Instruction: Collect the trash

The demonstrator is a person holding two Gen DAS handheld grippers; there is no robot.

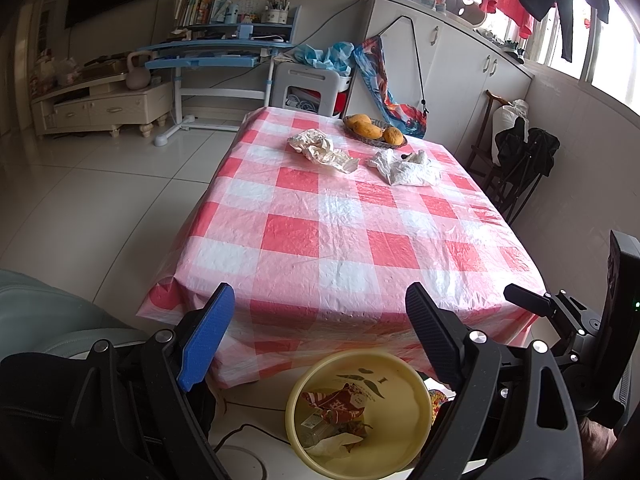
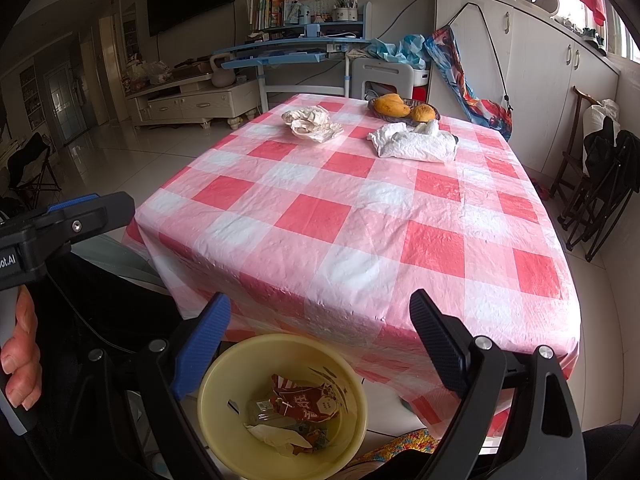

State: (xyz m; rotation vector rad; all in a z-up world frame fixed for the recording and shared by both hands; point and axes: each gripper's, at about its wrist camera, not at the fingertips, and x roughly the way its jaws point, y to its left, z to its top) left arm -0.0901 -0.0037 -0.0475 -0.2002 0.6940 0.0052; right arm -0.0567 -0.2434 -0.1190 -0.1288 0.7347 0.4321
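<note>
A yellow trash bin [image 1: 416,408] [image 2: 224,396] stands on the floor at the table's near end, holding a red wrapper [image 2: 308,400] and crumpled paper. My left gripper [image 1: 320,312] hangs open above it, nothing between its fingers. My right gripper [image 2: 320,320] is also open and empty over the bin. Far down the red-and-white checked table [image 1: 344,232] [image 2: 360,216] lie a crumpled cream wrapper [image 1: 320,150] [image 2: 310,122] and a white crumpled bag [image 1: 408,168] [image 2: 416,144].
A basket of mangoes [image 1: 374,130] [image 2: 404,108] sits at the table's far end. A folding chair [image 2: 600,184] stands right of the table, white cabinets [image 1: 460,60] behind. A blue desk [image 1: 216,56] and stool are at the back. A hand [image 2: 20,352] holds the left gripper's handle.
</note>
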